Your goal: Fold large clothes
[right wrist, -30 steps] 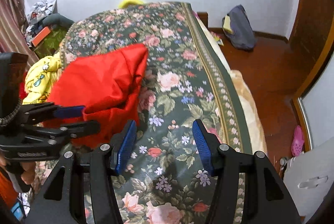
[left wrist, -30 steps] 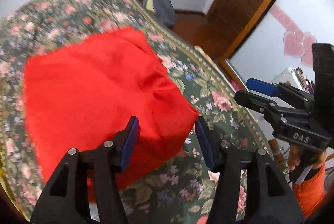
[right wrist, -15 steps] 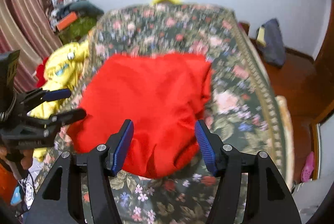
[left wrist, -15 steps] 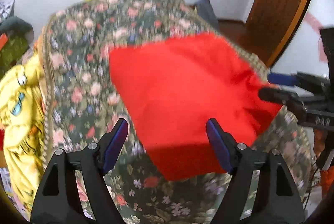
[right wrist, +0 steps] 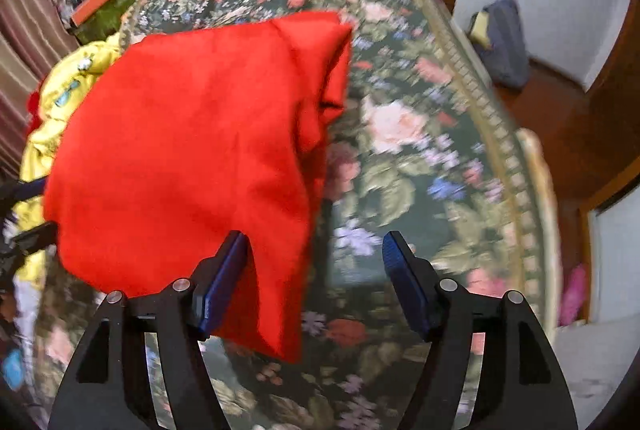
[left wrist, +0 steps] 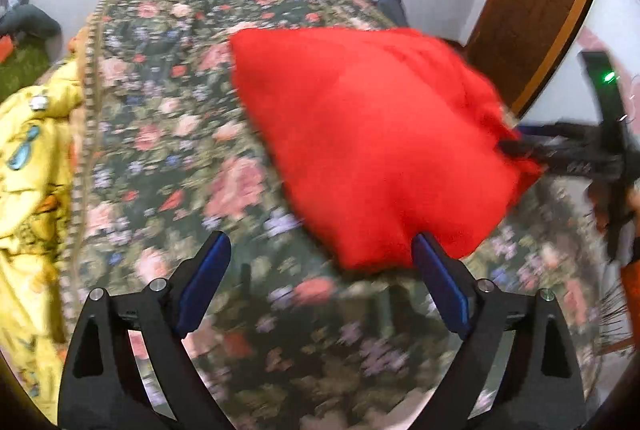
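Yellow garment (left wrist: 28,165): heaped at the far left off the bed's edge; also seen in the right wrist view (right wrist: 60,89) behind the red cloth. A second ago it was out of the left wrist view altogether.

Bed with floral cover (left wrist: 160,149): fills the middle of both views, blurred by motion.

Left gripper (left wrist: 320,270): jaws opening, wide apart, nothing pressed between the blue pads. Only flowered cover lies between them; the red cloth's near corner sits just behind the right-hand pad. A second ago the jaws stood much closer, with the cloth's lower edge between them.

Red garment (left wrist: 380,149): a folded, roughly square bundle lying on the bed cover, right of centre in the left wrist view. In the right wrist view (right wrist: 192,149) it occupies the left half, one loose tail hanging towards the camera. A second ago it lay smaller and further left in that view, clear of the pads.

Right gripper (right wrist: 316,258): jaws opening, apart, gripping nothing. The hanging tail of the red cloth lies against its left-hand pad and partly in the gap. In the left wrist view (left wrist: 532,145) its fingers reach to the cloth's right edge.

Wooden door (left wrist: 540,9): far right.
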Action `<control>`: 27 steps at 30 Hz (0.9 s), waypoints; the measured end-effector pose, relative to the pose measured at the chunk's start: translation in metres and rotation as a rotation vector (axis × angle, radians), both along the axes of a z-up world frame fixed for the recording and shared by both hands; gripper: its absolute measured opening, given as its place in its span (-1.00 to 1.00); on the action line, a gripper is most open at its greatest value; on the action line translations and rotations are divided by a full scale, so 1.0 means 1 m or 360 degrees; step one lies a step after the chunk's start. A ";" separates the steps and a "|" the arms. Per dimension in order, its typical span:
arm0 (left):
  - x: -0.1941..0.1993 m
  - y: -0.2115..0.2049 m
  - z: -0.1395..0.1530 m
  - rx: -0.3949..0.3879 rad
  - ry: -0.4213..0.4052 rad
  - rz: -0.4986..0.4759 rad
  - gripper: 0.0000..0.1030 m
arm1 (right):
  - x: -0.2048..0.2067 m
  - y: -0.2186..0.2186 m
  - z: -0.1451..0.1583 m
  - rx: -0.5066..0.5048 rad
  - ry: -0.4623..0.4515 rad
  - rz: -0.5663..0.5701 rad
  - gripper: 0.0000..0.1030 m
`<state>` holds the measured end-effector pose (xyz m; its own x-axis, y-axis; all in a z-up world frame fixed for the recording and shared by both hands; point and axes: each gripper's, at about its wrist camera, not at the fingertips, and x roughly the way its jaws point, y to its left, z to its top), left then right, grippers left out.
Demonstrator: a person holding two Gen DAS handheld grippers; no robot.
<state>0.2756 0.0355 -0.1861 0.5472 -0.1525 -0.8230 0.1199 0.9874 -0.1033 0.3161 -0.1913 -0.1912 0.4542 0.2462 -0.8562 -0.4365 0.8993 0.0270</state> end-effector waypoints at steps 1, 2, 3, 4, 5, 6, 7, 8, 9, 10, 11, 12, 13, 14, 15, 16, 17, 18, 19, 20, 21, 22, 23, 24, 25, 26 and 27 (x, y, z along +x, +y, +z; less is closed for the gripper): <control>-0.004 0.004 -0.001 0.0070 0.0000 0.0023 0.81 | -0.004 0.001 0.004 -0.0041 -0.0039 0.0018 0.30; -0.008 0.010 -0.001 0.0114 -0.0005 0.0043 0.81 | -0.006 0.001 0.006 -0.0054 -0.0060 0.0032 0.30; -0.010 0.016 0.000 0.0137 -0.0009 0.0064 0.80 | -0.008 -0.001 0.010 -0.0055 -0.0080 0.0043 0.30; -0.013 0.024 0.002 0.0162 -0.0017 0.0102 0.80 | -0.010 -0.003 0.013 -0.0042 -0.0088 0.0047 0.30; -0.014 0.030 0.004 0.0172 -0.0025 0.0131 0.80 | -0.007 -0.006 0.015 -0.0020 -0.0087 0.0048 0.30; -0.015 0.036 0.008 0.0175 -0.0035 0.0159 0.80 | -0.008 -0.007 0.018 0.0009 -0.0081 0.0048 0.30; -0.014 0.042 0.013 0.0165 -0.0055 0.0193 0.80 | -0.007 -0.010 0.023 0.0062 -0.0071 0.0048 0.30; -0.013 0.048 0.019 0.0144 -0.0080 0.0227 0.80 | -0.007 -0.011 0.026 0.0100 -0.0068 0.0048 0.30; -0.010 0.053 0.026 0.0111 -0.0106 0.0259 0.80 | -0.005 -0.013 0.031 0.0151 -0.0066 0.0044 0.30; -0.005 0.055 0.031 0.0067 -0.0123 0.0278 0.80 | -0.003 -0.012 0.034 0.0176 -0.0066 0.0041 0.32; -0.001 0.057 0.035 0.0017 -0.0130 0.0286 0.80 | 0.000 -0.011 0.036 0.0210 -0.0066 0.0039 0.35; 0.005 0.056 0.039 -0.0040 -0.0128 0.0289 0.80 | 0.004 -0.009 0.038 0.0242 -0.0058 0.0037 0.41; 0.012 0.056 0.041 -0.0088 -0.0120 0.0286 0.80 | 0.009 -0.007 0.038 0.0279 -0.0042 0.0035 0.44; 0.020 0.054 0.042 -0.0155 -0.0106 0.0277 0.81 | 0.012 -0.004 0.037 0.0304 -0.0026 0.0036 0.45; 0.028 0.052 0.042 -0.0202 -0.0090 0.0272 0.81 | 0.017 -0.001 0.034 0.0333 0.0002 0.0042 0.45; 0.038 0.047 0.040 -0.0264 -0.0069 0.0261 0.81 | 0.022 0.003 0.031 0.0355 0.0033 0.0054 0.45; 0.045 0.044 0.039 -0.0307 -0.0055 0.0245 0.81 | 0.028 0.007 0.026 0.0366 0.0068 0.0062 0.45; 0.053 0.042 0.036 -0.0345 -0.0036 0.0229 0.81 | 0.035 0.011 0.020 0.0371 0.0104 0.0065 0.45; 0.062 0.037 0.031 -0.0386 -0.0005 0.0214 0.81 | 0.040 0.013 0.015 0.0373 0.0131 0.0067 0.45; 0.071 0.034 0.025 -0.0429 0.0037 0.0205 0.81 | 0.048 0.016 0.008 0.0371 0.0171 0.0066 0.45; 0.079 0.031 0.019 -0.0461 0.0076 0.0198 0.81 | 0.053 0.017 0.002 0.0372 0.0201 0.0064 0.45; 0.089 0.029 0.009 -0.0530 0.0136 0.0189 0.81 | 0.059 0.019 -0.004 0.0374 0.0231 0.0066 0.45; 0.095 0.030 0.003 -0.0602 0.0171 0.0185 0.81 | 0.065 0.019 -0.011 0.0382 0.0267 0.0068 0.45; 0.102 0.032 -0.005 -0.0689 0.0221 0.0198 0.81 | 0.069 0.020 -0.016 0.0391 0.0293 0.0073 0.45; 0.108 0.033 -0.012 -0.0750 0.0263 0.0231 0.81 | 0.073 0.021 -0.020 0.0406 0.0316 0.0080 0.45; 0.111 0.033 -0.016 -0.0781 0.0280 0.0249 0.81 | 0.077 0.021 -0.024 0.0422 0.0338 0.0084 0.45; 0.116 0.033 -0.022 -0.0815 0.0294 0.0267 0.82 | 0.080 0.022 -0.028 0.0430 0.0353 0.0085 0.45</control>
